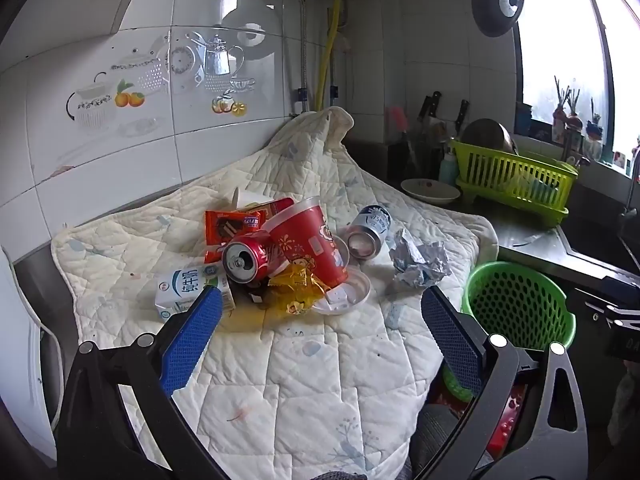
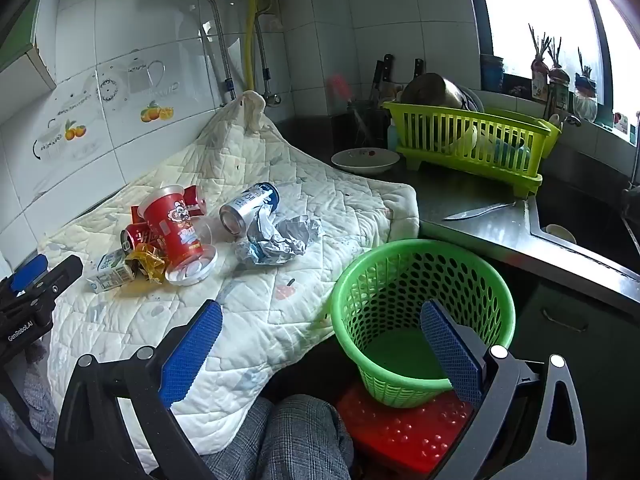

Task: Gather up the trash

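A pile of trash lies on a white quilted cloth (image 1: 304, 360). In it are a red cola can (image 1: 244, 256), a red paper cup (image 1: 312, 244) on a white lid (image 1: 348, 300), a silver-blue can (image 1: 370, 232), crumpled paper (image 1: 420, 260), a milk carton (image 1: 180, 288), a yellow wrapper (image 1: 296, 284) and an orange snack pack (image 1: 228, 226). My left gripper (image 1: 320, 296) hovers open just short of the pile, holding nothing. My right gripper (image 2: 320, 308) is open and empty at the cloth's near corner. Its right finger hangs over the green basket (image 2: 400, 246), which has nothing in it. The paper (image 2: 280, 240) and silver-blue can (image 2: 248, 206) lie beyond.
The basket stands on a red stool (image 2: 400, 432) beside a person's plaid-trousered knee (image 2: 288, 432). On the dark counter are a lime dish rack (image 2: 468, 140), a white plate (image 2: 366, 160) and a knife (image 2: 476, 211). A sink (image 2: 580, 224) lies at the right.
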A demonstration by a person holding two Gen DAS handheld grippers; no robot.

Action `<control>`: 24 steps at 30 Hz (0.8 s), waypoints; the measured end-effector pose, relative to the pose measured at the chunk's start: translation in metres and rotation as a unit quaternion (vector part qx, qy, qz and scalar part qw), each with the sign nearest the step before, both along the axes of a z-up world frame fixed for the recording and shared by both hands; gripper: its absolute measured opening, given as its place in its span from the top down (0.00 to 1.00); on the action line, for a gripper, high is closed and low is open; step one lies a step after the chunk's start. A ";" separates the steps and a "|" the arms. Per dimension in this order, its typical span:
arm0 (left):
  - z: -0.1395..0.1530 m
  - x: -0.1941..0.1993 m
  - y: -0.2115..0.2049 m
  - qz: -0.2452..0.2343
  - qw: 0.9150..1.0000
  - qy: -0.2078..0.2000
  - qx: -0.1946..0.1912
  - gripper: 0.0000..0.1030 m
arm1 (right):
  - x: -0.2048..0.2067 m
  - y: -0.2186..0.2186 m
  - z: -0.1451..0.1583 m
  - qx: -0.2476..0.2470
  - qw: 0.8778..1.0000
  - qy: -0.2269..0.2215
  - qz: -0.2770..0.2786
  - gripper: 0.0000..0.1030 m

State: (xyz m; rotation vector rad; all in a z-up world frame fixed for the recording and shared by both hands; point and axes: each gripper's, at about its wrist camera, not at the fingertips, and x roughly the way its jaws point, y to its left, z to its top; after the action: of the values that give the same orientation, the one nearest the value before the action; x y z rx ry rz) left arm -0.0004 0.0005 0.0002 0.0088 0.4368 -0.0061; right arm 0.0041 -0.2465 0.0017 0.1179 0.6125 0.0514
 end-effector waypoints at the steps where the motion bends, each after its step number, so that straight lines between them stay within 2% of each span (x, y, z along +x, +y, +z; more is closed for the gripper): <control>1: 0.000 0.000 0.000 0.000 1.000 0.001 0.002 0.05 | 0.000 0.000 0.000 0.002 1.000 0.001 0.001 0.07; 24: -0.007 0.003 -0.001 -0.002 1.000 0.012 -0.001 0.05 | -0.001 0.001 -0.002 0.000 1.000 0.005 0.003 0.07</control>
State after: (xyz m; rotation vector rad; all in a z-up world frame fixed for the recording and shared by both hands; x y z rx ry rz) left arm 0.0027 -0.0001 -0.0069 0.0081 0.4613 -0.0108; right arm 0.0028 -0.2450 0.0001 0.1158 0.6227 0.0568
